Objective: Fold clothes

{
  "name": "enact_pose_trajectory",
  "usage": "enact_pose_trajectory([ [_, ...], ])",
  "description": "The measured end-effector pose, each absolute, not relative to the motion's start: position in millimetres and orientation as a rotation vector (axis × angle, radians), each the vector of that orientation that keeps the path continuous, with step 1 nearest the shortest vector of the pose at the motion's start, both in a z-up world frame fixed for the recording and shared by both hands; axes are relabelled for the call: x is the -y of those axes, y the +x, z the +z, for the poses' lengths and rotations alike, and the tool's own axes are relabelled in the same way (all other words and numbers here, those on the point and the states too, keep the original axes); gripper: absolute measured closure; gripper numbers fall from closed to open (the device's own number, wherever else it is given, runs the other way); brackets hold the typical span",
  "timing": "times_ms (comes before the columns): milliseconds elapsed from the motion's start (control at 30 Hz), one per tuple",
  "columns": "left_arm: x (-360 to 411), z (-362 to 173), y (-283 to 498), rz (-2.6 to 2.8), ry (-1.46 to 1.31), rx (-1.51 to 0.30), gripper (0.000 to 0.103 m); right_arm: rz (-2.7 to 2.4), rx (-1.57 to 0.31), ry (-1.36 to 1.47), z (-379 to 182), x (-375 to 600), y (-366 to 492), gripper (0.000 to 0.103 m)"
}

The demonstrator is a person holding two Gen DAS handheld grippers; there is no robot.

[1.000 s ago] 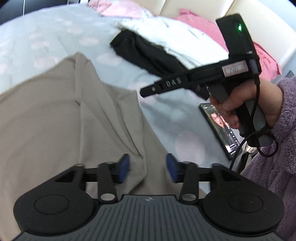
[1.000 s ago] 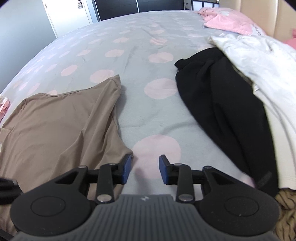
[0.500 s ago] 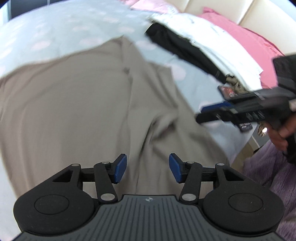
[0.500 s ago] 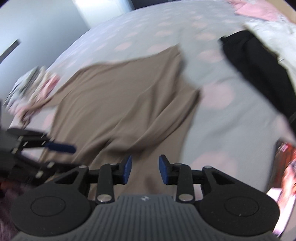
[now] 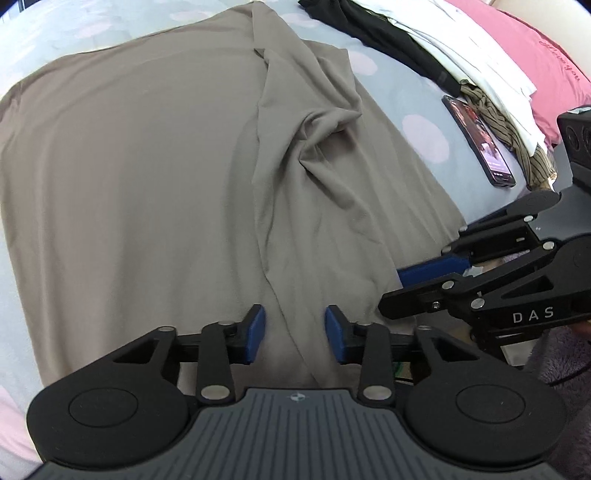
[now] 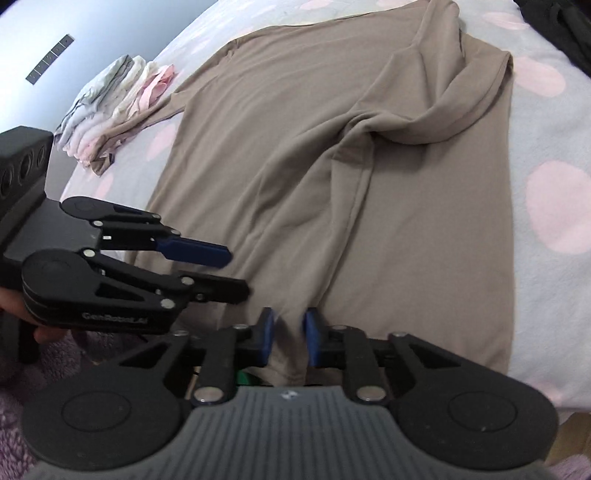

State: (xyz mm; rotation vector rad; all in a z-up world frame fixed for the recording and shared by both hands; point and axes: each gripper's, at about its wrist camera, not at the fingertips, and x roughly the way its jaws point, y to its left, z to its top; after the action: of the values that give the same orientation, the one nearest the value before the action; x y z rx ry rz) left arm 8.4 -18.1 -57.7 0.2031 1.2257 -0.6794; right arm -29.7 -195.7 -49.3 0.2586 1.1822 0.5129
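A taupe shirt (image 5: 147, 166) lies spread on the dotted bedsheet (image 6: 546, 155), its right side creased into folds (image 5: 317, 140). My left gripper (image 5: 295, 332) hovers at the near hem. Its jaws are closing with a ridge of the fabric between the blue pads, which do not press on it. My right gripper (image 6: 290, 338) is at the same hem, close beside the left one. Its jaws are also closing, narrower, with the hem between the pads. Each gripper shows in the other's view: the right gripper (image 5: 391, 291) and the left gripper (image 6: 232, 273).
A black garment (image 5: 376, 33), white clothes (image 5: 480, 62), a striped cloth (image 5: 517, 136) and a pink pillow (image 5: 535, 48) lie at the far right. A phone (image 5: 480, 140) rests on the sheet. A stack of folded clothes (image 6: 110, 110) sits to the shirt's left. A purple fluffy sleeve (image 5: 561, 362) is nearby.
Both grippers have swept over the shirt to its near hem and now sit side by side. Both pairs of jaws have narrowed around the fabric.
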Motion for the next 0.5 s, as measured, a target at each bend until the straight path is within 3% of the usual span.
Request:
enact_pose_trajectory([
  [33,16.9,-57.2,7.0,-0.679,0.199,-1.225,0.076,0.518,-1.183,0.249,-49.5,193.1,-30.2,0.085],
  [100,16.4,-57.2,3.9,-0.684,0.195,-1.224,0.085,0.522,-1.184,0.219,-49.4,188.1,-29.9,0.1],
  [167,17.3,-57.9,0.5,-0.692,0.195,-1.222,0.098,0.516,-1.186,0.212,-44.9,191.3,-30.0,0.101],
  [233,18.2,-58.1,-3.0,-0.702,0.196,-1.22,0.103,0.51,-1.186,0.216,-39.2,196.4,-31.4,0.101],
  [500,18.2,-36.3,-6.7,-0.813,0.096,-1.228,0.103,0.5,-1.207,0.378,-14.2,230.7,-46.7,0.101],
])
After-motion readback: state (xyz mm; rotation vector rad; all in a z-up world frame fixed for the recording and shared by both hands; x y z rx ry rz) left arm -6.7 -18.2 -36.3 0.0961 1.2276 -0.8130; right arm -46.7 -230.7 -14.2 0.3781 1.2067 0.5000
